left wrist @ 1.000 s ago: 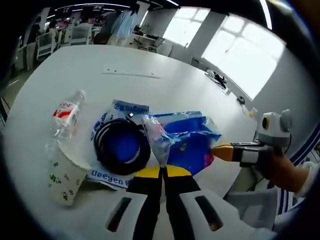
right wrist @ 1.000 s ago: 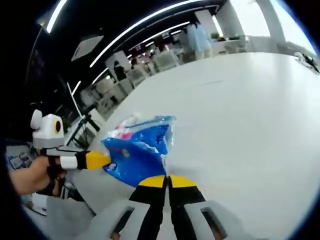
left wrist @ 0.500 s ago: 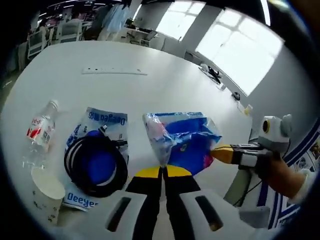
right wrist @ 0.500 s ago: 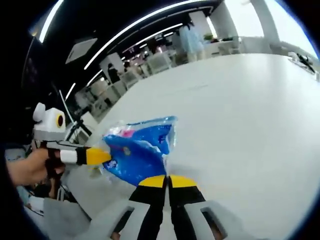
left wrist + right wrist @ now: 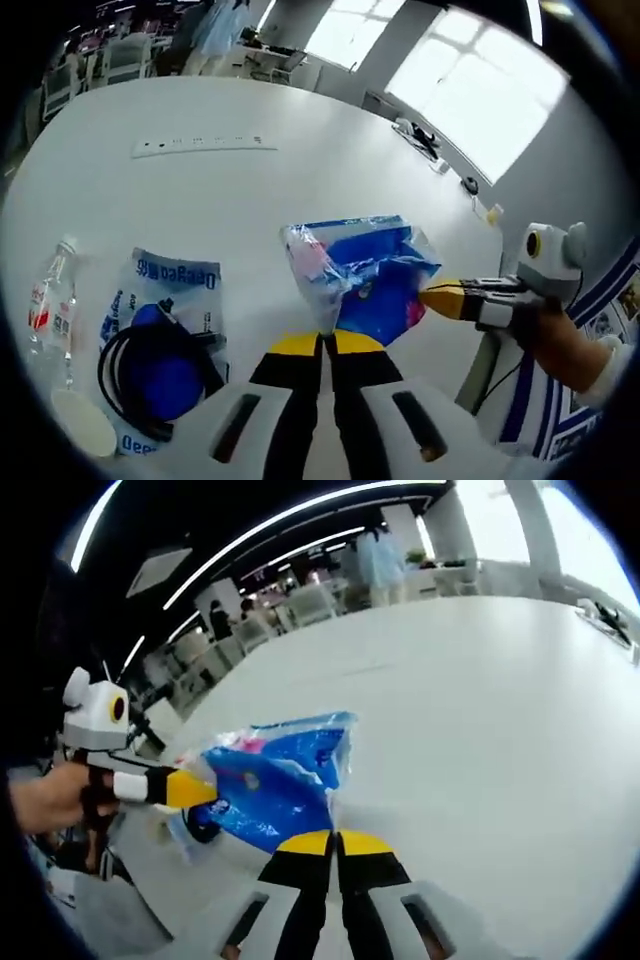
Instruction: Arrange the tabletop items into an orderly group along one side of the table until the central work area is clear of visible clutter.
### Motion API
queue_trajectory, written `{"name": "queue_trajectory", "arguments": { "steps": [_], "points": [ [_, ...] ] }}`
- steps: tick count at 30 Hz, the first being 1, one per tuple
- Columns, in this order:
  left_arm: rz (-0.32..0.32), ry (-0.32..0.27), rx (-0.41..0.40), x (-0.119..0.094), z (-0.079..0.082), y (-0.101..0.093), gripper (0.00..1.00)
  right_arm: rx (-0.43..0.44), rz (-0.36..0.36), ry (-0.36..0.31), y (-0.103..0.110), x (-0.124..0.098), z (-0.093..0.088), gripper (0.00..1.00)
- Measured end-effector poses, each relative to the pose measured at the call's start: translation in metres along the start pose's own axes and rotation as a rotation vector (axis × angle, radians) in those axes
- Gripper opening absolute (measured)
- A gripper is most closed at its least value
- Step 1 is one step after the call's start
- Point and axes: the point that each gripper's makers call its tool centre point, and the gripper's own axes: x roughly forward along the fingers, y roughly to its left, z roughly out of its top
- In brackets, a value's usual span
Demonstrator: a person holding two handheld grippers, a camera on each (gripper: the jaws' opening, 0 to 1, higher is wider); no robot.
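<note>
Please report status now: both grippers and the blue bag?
Left gripper and right gripper both shut on blue bag. Bag held above table. Nothing blocking.

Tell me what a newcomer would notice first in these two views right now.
The crinkly blue plastic bag stands out, held up off the white table with the left tool shut on one edge and the right tool shut on the other. Next, at lower left in the left gripper view, a coiled black cable lies on a blue-and-white packet, with a clear bottle beside it.

Blue bag (image 5: pixel 275 790) (pinched by both grippers)
</note>
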Motion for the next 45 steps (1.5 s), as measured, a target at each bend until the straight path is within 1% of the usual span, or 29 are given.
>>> {"name": "queue_trajectory", "arguments": {
  "steps": [3, 7, 10, 13, 17, 23, 26, 30, 32, 34, 37, 39, 45],
  "points": [
    [-0.003, 0.007, -0.014, 0.007, 0.0, 0.0, 0.0, -0.002, -0.006, 0.007, -0.008, 0.006, 0.006, 0.0],
    [0.002, 0.023, -0.035, 0.019, 0.0, 0.007, 0.0, -0.004, -0.008, 0.015, -0.015, 0.015, 0.011, 0.0],
    [0.002, 0.016, -0.053, 0.026, 0.004, 0.011, 0.01, -0.003, -0.011, 0.031, -0.02, 0.024, 0.012, 0.0],
    [0.004, 0.027, -0.061, 0.035, 0.005, 0.015, 0.01, -0.02, -0.015, 0.063, -0.023, 0.033, 0.011, 0.0],
    [0.024, 0.054, -0.039, 0.043, 0.002, 0.023, 0.01, -0.025, -0.008, 0.087, -0.024, 0.045, 0.01, 0.0],
    [0.031, 0.057, -0.04, 0.051, 0.001, 0.032, 0.05, -0.036, -0.005, 0.126, -0.03, 0.061, 0.003, 0.0],
    [0.04, 0.073, -0.049, 0.055, -0.002, 0.038, 0.05, -0.05, -0.005, 0.144, -0.027, 0.065, 0.0, 0.0],
    [0.042, 0.095, -0.052, 0.058, -0.008, 0.04, 0.06, -0.071, -0.008, 0.163, -0.026, 0.07, -0.004, 0.0],
    [0.036, 0.091, -0.056, 0.058, -0.01, 0.04, 0.11, -0.07, -0.005, 0.169, -0.027, 0.071, -0.006, 0.0],
    [0.025, 0.097, -0.079, 0.059, -0.014, 0.039, 0.16, -0.066, -0.002, 0.168, -0.026, 0.073, -0.008, 0.0],
    [0.031, 0.119, -0.05, 0.061, -0.021, 0.04, 0.16, -0.063, -0.003, 0.177, -0.026, 0.076, -0.013, 0.0],
    [0.029, 0.124, -0.048, 0.062, -0.023, 0.04, 0.17, -0.055, -0.003, 0.172, -0.027, 0.077, -0.014, 0.0],
    [0.037, 0.12, -0.052, 0.062, -0.025, 0.044, 0.18, -0.062, -0.001, 0.18, -0.03, 0.077, -0.017, 0.0]
  ]
}}
